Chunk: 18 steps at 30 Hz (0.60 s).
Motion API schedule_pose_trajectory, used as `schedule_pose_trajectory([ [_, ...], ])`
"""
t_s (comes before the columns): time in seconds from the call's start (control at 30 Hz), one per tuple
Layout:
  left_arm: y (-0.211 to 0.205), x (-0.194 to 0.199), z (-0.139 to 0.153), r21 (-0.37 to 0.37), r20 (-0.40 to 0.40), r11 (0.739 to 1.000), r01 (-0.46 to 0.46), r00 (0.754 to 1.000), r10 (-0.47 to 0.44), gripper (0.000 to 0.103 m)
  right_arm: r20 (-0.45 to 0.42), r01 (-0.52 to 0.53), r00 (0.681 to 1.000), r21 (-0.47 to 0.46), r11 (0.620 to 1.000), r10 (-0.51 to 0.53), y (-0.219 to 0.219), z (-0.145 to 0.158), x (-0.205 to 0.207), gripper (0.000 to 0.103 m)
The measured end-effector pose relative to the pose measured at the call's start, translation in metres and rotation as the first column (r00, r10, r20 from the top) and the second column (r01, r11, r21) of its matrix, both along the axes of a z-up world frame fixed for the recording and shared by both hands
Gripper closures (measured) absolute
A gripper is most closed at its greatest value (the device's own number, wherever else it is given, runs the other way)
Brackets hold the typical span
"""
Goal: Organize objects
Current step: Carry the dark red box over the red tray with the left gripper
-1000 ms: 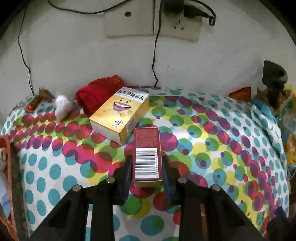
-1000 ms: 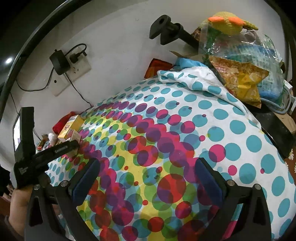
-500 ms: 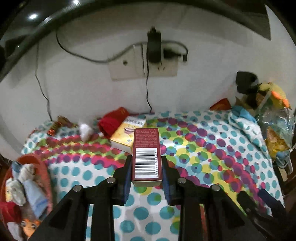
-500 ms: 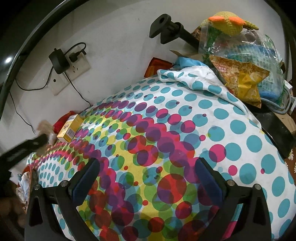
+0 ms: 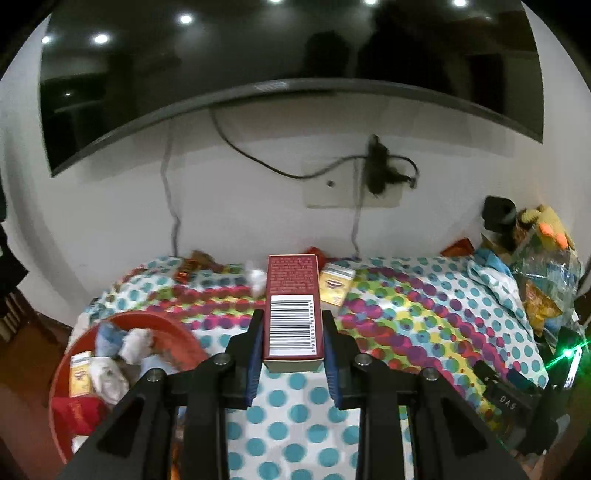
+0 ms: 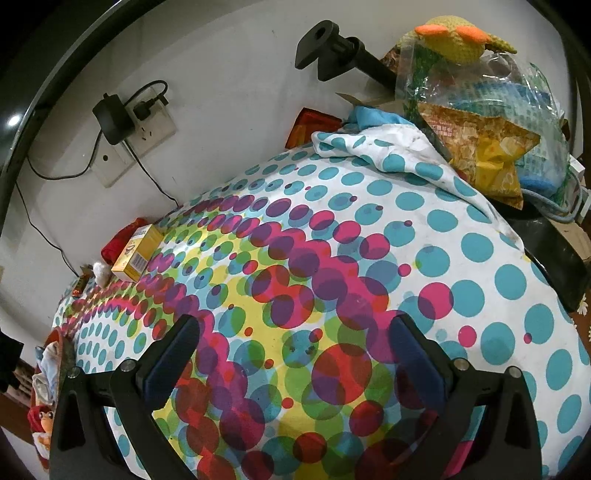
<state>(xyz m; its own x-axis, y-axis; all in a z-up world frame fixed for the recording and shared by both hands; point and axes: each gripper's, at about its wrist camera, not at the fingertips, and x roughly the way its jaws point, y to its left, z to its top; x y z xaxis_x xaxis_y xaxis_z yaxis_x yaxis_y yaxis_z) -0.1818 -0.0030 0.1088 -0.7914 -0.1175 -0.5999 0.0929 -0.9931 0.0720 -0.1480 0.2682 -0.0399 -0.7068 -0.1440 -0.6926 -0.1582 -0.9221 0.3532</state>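
Observation:
My left gripper is shut on a dark red box with a barcode, held high above the dotted tablecloth. A yellow box lies near the wall; it also shows in the right wrist view. A red cloth, a white fluffy ball and candy wrappers lie beside it. A red basket at the table's left edge holds several items. My right gripper is open and empty, low over the cloth.
A wall socket with charger and cables hangs above the table. A TV is mounted higher up. Plastic bags with snacks, a knitted toy and a black stand crowd the right end.
My left gripper has pulled back and up with the red box, away from the yellow box, bringing the basket and TV into view. The right gripper has stayed still.

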Motion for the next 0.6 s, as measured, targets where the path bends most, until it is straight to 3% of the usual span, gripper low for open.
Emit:
schedule_pose_trajectory([
  [0.23,-0.036,0.022,0.012,-0.004,-0.016,0.999,-0.048,0.999,0.048,0.075,0.001,0.000,1.000,0.001,1.000,0.000,0.000,0.000,0.000,0.001],
  [0.6,-0.097,0.052,0.004,-0.014,0.003,0.993,-0.121,0.993,0.121,0.074,0.001,-0.007,1.000,0.000,1.000,0.007,-0.001,-0.002,0.003,0.000],
])
